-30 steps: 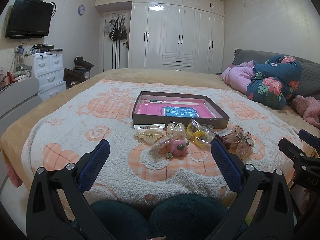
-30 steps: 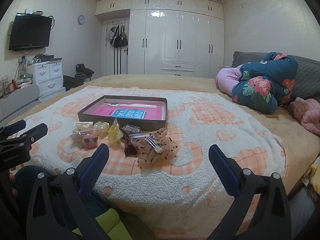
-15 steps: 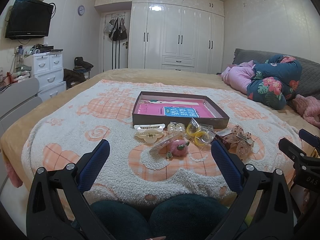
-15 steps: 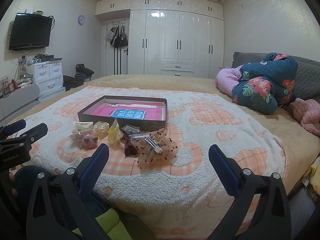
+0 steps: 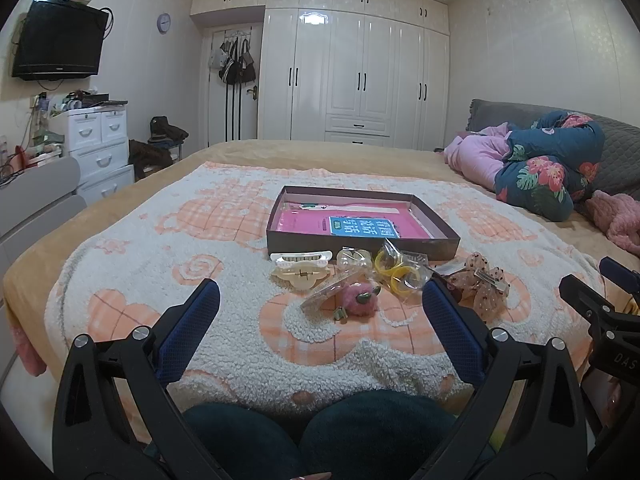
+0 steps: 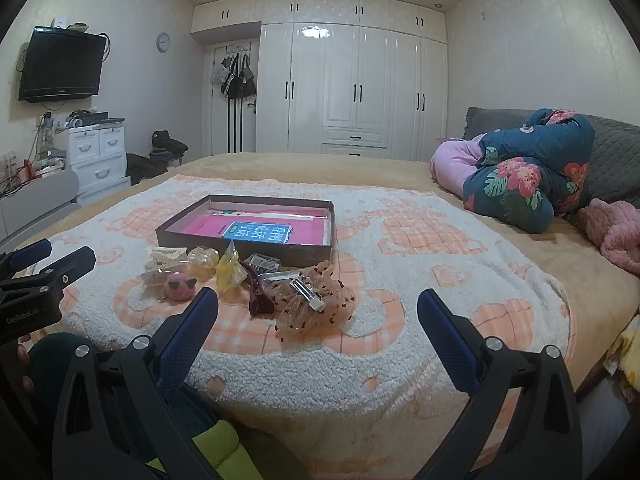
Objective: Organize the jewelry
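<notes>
A shallow brown box (image 5: 362,246) (image 6: 192,236) with a pink lining lies open on the fleece blanket. In front of it lies a pile of accessories: a cream claw clip (image 5: 301,270), a yellow ring in a bag (image 5: 396,270), a pink fuzzy clip (image 5: 360,298) (image 6: 179,286), a dotted bow clip (image 5: 482,282) (image 6: 316,308) and a dark red clip (image 6: 258,298). My left gripper (image 5: 320,300) is open and empty, short of the pile. My right gripper (image 6: 318,306) is open and empty, near the bow.
The blanket (image 5: 224,248) covers a tan bed. Rolled quilts (image 6: 520,176) and a pink throw (image 6: 616,232) lie at the right. White drawers (image 5: 100,148) and a wall TV (image 5: 56,40) stand at the left, wardrobes (image 6: 352,92) behind. My knees (image 5: 304,436) are below.
</notes>
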The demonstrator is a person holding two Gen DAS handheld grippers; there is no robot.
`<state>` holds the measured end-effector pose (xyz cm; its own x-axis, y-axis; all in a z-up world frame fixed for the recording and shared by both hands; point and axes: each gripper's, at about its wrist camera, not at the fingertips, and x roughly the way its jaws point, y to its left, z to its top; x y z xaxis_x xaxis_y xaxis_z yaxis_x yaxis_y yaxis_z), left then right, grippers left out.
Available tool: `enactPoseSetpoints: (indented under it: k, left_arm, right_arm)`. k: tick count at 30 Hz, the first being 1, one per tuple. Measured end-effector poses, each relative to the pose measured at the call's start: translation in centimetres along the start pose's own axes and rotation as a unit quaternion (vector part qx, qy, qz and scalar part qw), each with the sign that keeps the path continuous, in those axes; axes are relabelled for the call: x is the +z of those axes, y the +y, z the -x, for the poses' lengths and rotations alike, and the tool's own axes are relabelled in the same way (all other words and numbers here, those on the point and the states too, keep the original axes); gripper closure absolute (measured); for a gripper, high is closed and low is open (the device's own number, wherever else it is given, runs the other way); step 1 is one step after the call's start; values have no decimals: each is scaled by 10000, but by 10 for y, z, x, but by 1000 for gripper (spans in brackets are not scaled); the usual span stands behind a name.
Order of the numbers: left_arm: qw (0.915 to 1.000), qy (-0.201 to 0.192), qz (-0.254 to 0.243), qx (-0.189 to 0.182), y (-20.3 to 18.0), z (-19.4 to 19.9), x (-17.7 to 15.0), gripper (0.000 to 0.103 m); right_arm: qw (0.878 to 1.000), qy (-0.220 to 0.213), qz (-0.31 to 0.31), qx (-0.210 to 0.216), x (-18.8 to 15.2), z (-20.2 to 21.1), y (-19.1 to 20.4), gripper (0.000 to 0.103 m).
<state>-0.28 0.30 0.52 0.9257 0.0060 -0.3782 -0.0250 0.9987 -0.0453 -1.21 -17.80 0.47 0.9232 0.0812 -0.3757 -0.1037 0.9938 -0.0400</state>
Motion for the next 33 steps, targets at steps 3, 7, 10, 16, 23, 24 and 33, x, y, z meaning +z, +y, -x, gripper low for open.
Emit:
enactPoseSetpoints:
  k: [3,7,10,16,23,24,33]
  left_arm:
    - [10000,-15,-6,6,0,0,1,10]
    - [10000,-37,-17,6,0,1,2,10]
    - [10000,-37,-19,8,0,1,2,10]
    - [10000,-54,-26,-6,-1,1,3,10]
    - [10000,-11,52,-61,2,-2,3,10]
    - [9999,0,76,-66,3,-3,3,10]
    - [9996,165,218,-50,15,-14,7,10]
  right_arm:
    - [10000,-8,11,12,1,-1,0,6]
    - [10000,-26,28,17,-1,0,3,6]
    - [10000,-44,33,21,-1,0,3,6]
    - [10000,-38,36,31,-1,1,3,6]
    - [9999,-66,108,32,0,-1,5,6]
    - [9999,-72,125,40,1,-1,6,6]
    - [9993,-100,297,192,6,-12,12,6]
